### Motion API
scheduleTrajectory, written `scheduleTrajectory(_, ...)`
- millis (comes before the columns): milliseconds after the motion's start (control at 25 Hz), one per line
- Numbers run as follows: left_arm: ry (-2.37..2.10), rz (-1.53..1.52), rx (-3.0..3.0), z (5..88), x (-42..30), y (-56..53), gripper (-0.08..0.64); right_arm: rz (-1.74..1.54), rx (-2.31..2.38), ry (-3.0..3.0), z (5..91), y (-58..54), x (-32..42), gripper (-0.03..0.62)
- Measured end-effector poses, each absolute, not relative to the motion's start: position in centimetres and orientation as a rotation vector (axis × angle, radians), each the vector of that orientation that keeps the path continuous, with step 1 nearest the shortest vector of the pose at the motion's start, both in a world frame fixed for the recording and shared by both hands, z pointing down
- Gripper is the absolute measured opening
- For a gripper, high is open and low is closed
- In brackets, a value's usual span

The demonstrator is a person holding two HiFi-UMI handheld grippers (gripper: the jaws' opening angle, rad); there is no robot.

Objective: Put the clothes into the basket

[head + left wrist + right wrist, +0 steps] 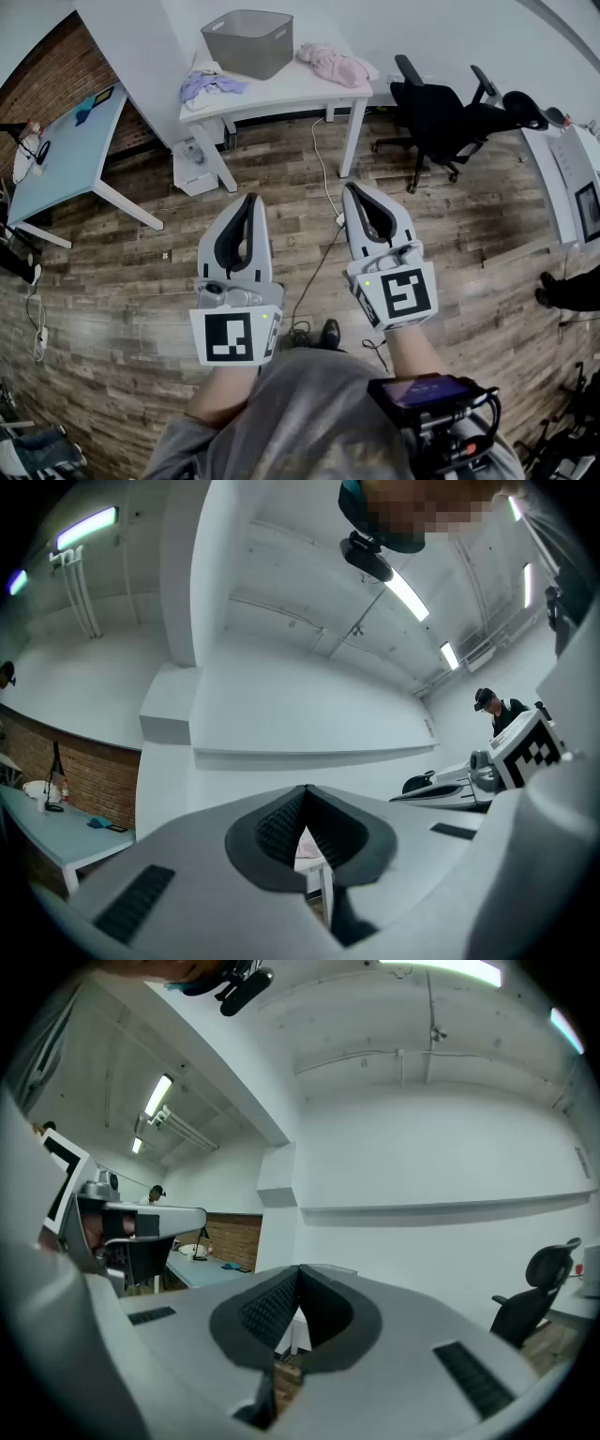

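Observation:
A grey basket [248, 42] stands on a white table [281, 92] at the far side of the room. A lilac garment [211, 86] lies on the table left of the basket, and a pink garment [336, 66] lies to its right. My left gripper [249, 201] and right gripper [355, 192] are held side by side over the wooden floor, well short of the table. Both are shut with nothing between the jaws. In the left gripper view my left gripper [306, 789] points up at the wall; a sliver of the pink garment [306, 852] shows through its jaws. My right gripper [300, 1269] also points upward.
A black office chair [450, 117] stands right of the table. A light blue table [61, 155] is at the left and a desk [567, 183] at the right edge. A cable [323, 183] trails across the floor toward me. A person [497, 710] stands at the far right.

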State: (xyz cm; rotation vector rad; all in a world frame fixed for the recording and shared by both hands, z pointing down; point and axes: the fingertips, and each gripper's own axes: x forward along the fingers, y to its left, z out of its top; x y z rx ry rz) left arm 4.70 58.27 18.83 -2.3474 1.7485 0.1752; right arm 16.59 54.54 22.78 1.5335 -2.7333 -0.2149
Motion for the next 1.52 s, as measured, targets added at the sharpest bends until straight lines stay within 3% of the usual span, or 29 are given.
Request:
scheduleTrajectory(840, 1.794, 0.127, -2.334, 20.4, 8.8, 56.2, 0.008, -0.146, 1.462, -2.797, 24.5, 52.0, 20.2, 0.009)
scheduleTrajectory(1520, 1.815, 0.142, -2.413, 23.9, 2.0, 43.5, 0.008, -0.124, 1.460, -2.741, 27.6, 39.3, 12.9, 0.009)
